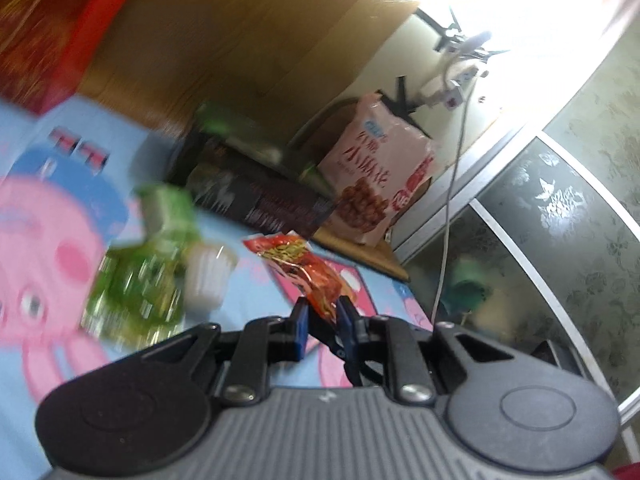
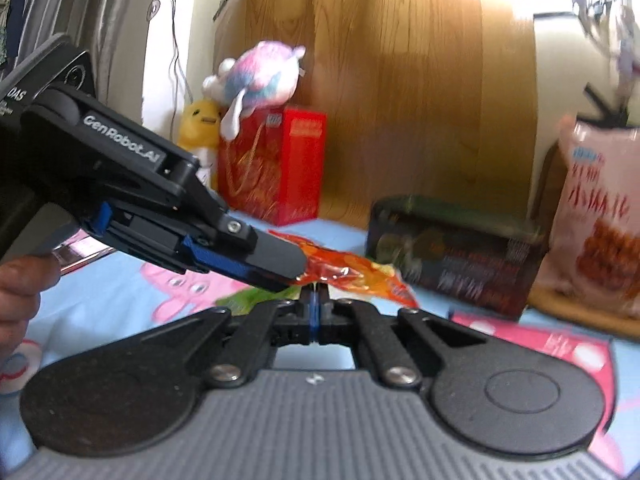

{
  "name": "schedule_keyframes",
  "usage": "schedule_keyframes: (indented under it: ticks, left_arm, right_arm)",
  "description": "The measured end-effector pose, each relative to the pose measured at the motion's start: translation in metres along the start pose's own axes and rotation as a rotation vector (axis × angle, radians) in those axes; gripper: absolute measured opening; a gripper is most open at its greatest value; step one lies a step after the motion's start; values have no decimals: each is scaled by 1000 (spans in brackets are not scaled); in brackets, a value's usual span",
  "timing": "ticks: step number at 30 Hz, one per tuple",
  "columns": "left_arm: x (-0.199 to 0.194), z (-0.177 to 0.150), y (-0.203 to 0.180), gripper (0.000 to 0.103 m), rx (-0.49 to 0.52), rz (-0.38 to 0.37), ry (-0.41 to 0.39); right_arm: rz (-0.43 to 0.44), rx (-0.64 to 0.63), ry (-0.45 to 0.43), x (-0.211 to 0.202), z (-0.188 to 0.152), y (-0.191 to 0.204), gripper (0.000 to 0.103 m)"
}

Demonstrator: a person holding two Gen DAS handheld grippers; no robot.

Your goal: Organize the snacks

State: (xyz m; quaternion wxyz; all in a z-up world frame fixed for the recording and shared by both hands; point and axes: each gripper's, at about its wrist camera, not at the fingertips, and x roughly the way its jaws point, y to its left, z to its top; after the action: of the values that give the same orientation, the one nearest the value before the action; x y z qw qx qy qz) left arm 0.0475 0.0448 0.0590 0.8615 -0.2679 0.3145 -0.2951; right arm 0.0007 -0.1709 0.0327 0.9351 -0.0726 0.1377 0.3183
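Snacks are only partly sorted, as far as I can judge. My left claw (image 1: 323, 312) is clamped on the bottom corner of one red packet (image 1: 298, 266), held up in the air above a cartoon pig sheet (image 1: 52, 220); I can't tell if that is a bed or a cloth-covered bench. In the right view the left claw (image 2: 296, 276) reaches in from the left with the red packet (image 2: 352, 272) hanging just ahead of my right claw (image 2: 315, 300), whose jaws stand pressed together with nothing clearly between them.

Just left of the left claw lie one green packet (image 1: 136, 288), blurred, and one small white cup (image 1: 208, 276) touching it, both loose on the sheet. I judge these still need placing, along with the packet in hand.

Farther ahead, one dark box (image 1: 256, 196) lies flat, and just right of it one big pink bag (image 1: 380, 176) stands upright; these look already grouped against the wooden board (image 1: 248, 40). Far left stands one red carton (image 1: 52, 28).

In the right view, two plush toys (image 2: 256, 76) sit by the red carton (image 2: 276, 164), one on top, one yellow beside it. The dark box (image 2: 452, 248) and pink bag (image 2: 596, 216) sit far right of that claw.
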Motion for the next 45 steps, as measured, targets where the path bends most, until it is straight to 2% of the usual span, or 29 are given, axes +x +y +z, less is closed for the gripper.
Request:
schedule_keyframes:
  ticks: [6, 10, 11, 13, 15, 17, 19, 21, 23, 25, 26, 27, 30, 35, 38, 40, 42, 45]
  left_arm:
    - [39, 52, -18, 16, 120, -6, -28]
    - [83, 91, -18, 17, 176, 15, -53]
    - [97, 100, -17, 19, 184, 37, -54]
    - [125, 113, -7, 28, 168, 117, -40]
    - [137, 117, 5, 30, 122, 138, -19]
    - [132, 113, 9, 31, 126, 113, -22]
    - [115, 105, 7, 34, 172, 138, -62]
    - [95, 98, 11, 35, 177, 152, -91]
    - [74, 88, 19, 35, 143, 150, -96]
    - [56, 77, 25, 35, 113, 155, -93]
    - [49, 73, 29, 35, 97, 159, -88]
    - [42, 66, 32, 35, 83, 161, -82]
    - [28, 46, 38, 35, 45, 150, -62]
    - [39, 26, 41, 36, 6, 150, -6]
    - [53, 20, 45, 42, -13, 188, 34]
    - [59, 13, 46, 42, 5, 227, 56]
    - [64, 8, 46, 38, 3, 250, 82]
    - [57, -1, 41, 36, -5, 239, 87]
  right_arm:
    - [-64, -7, -70, 22, 27, -39, 2]
    - [-105, 21, -71, 56, 45, -80, 3]
    - [-125, 23, -66, 68, 49, -86, 4]
    - [-139, 51, -8, 94, 54, -100, 7]
    - [-137, 120, 24, 107, 53, -114, 9]
    - [-90, 172, 18, 101, 44, -119, 13]
    - [-24, 161, 35, 97, 38, -115, 18]
    - [24, 157, 51, 95, 35, -108, 24]
    - [84, 173, 90, 100, 33, -101, 28]
    - [137, 173, 121, 102, 31, -90, 37]
    - [151, 177, 135, 102, 30, -84, 47]
    - [165, 192, 150, 103, 28, -79, 52]
    - [179, 243, 184, 99, 23, -69, 60]
    - [164, 310, 250, 95, 12, -53, 62]
    - [140, 351, 276, 94, 2, -48, 65]
    - [130, 373, 298, 95, -4, -46, 60]
    - [128, 373, 304, 95, -7, -41, 45]
    - [103, 361, 302, 83, -5, -34, 44]
